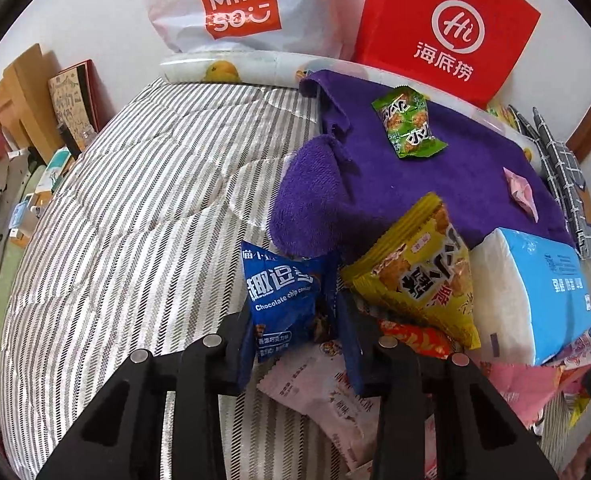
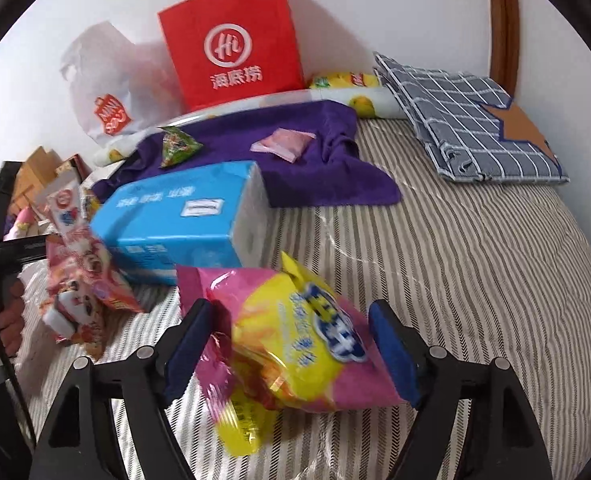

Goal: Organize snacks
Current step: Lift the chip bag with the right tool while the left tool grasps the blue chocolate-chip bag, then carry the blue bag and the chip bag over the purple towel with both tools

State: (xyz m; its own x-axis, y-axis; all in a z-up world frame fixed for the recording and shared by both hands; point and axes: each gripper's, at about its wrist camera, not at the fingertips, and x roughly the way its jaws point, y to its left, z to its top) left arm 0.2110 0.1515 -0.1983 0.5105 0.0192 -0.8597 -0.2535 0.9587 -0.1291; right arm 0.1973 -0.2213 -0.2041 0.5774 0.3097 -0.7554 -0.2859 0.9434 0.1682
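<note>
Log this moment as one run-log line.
left gripper: shut on blue cookie pack | right gripper: open around pink-yellow bag

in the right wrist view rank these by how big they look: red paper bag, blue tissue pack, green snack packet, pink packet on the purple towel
1. blue tissue pack, though it lies nearer the camera
2. red paper bag, close behind in apparent size
3. pink packet and green snack packet: too alike to rank

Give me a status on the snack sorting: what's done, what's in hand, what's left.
Done: a green packet and a small pink packet lie on the purple towel. In hand: the left gripper is pinching the blue cookie packet; the right gripper stands open around the pink-and-yellow bag. Left: the yellow packet and red-and-white packets still loose by the tissue pack.
</note>
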